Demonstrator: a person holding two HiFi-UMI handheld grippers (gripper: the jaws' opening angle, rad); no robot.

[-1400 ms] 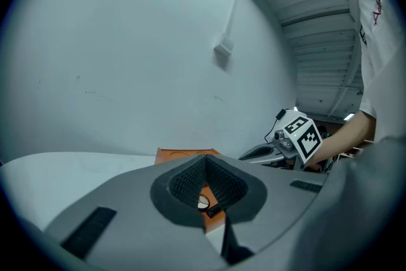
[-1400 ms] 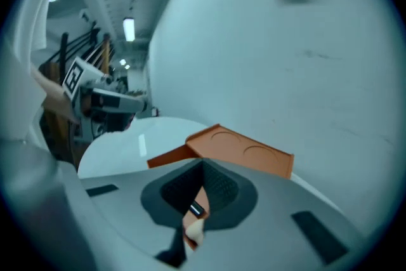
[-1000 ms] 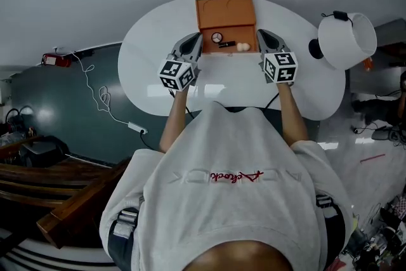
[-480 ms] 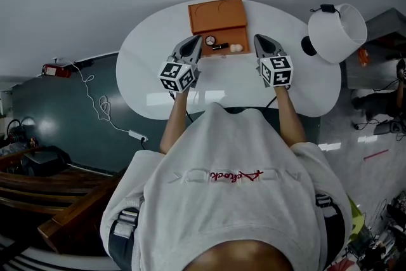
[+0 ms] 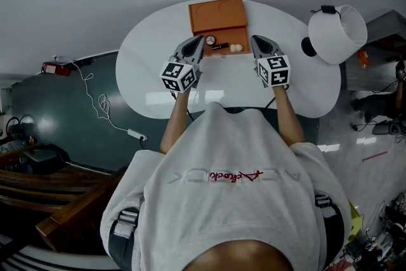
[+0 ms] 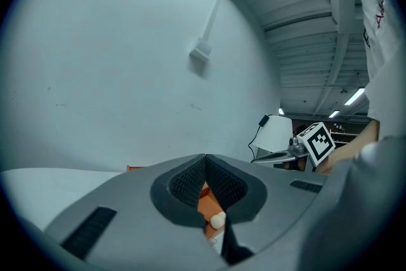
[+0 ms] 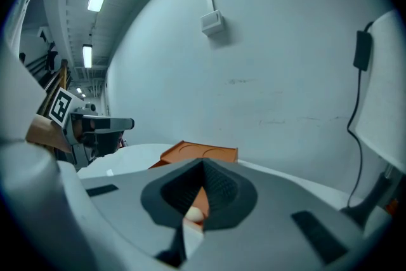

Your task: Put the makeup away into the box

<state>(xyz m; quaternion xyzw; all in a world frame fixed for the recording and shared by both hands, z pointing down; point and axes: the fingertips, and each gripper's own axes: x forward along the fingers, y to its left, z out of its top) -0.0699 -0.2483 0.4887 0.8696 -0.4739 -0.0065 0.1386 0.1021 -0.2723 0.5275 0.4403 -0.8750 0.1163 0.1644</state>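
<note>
Orange box (image 5: 217,14), white table (image 5: 143,73), white lampshade (image 5: 338,35), grey sweatshirt (image 5: 222,212) with red lettering (image 5: 219,176), dark teal floor (image 5: 63,111).

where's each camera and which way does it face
Head view: on the person's head, facing steeply down at the white table and orange box; sweatshirt, left gripper and right gripper show.
Left gripper view: on the left gripper, facing along its shut jaws toward the wall; sweatshirt at right.
Right gripper view: likewise on the right gripper.
Both gripper views share the orange box.
</note>
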